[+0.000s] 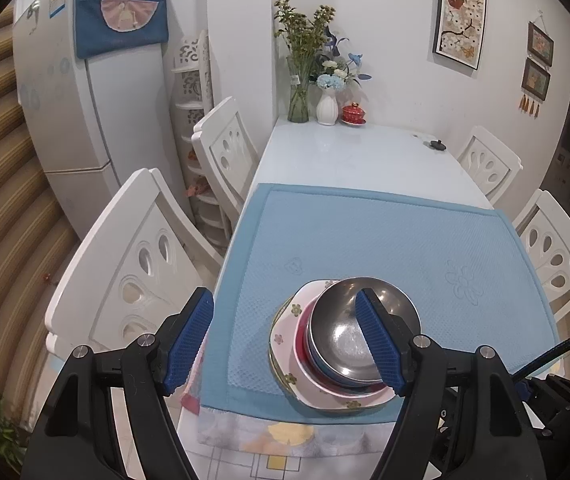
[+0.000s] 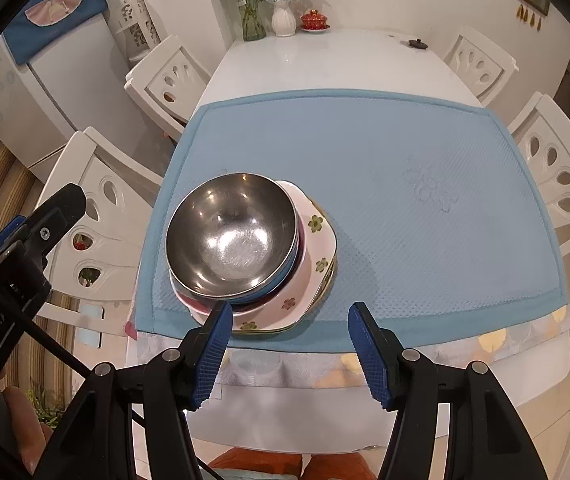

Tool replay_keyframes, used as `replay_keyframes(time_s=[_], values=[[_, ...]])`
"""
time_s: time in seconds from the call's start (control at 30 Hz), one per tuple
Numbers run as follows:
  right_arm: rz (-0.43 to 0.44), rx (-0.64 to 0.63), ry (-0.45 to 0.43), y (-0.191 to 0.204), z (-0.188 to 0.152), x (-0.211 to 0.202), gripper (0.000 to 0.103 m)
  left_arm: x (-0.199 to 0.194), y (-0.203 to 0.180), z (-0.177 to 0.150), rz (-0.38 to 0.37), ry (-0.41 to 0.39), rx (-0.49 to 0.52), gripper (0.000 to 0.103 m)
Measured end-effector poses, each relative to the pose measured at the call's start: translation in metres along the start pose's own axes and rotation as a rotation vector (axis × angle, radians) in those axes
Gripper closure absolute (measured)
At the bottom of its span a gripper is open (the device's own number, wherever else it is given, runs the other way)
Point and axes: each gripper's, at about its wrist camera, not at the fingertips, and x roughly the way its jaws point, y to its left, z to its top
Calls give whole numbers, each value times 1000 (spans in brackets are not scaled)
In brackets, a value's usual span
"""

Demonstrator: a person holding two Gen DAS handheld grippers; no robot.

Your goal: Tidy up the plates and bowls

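A steel bowl (image 1: 349,332) (image 2: 231,236) tops a stack: a blue bowl and a red dish beneath it, then a square floral plate (image 1: 285,338) (image 2: 313,248), all on the blue mat (image 1: 405,248) (image 2: 405,200) near its front left. My left gripper (image 1: 285,338) is open and empty, its right finger over the bowl's rim, its left finger off the table's left edge. My right gripper (image 2: 289,350) is open and empty, just in front of the stack at the mat's front edge. The left gripper also shows at the left of the right wrist view (image 2: 45,220).
The white table (image 1: 345,152) (image 2: 325,64) carries two flower vases (image 1: 299,92) (image 2: 253,20), a red lidded cup (image 1: 353,114) (image 2: 315,20) and a small black lid (image 1: 437,144) (image 2: 417,43) at the far end. White chairs (image 1: 125,264) (image 2: 557,176) stand on both sides. A fridge (image 1: 77,120) is at left.
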Motion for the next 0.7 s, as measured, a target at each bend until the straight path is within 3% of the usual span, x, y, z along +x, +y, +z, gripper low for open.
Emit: replay_keyframes(time_s=[0.7], values=[[-21, -13, 8, 4, 2, 6, 45, 6, 5, 1, -9, 9, -14, 31]])
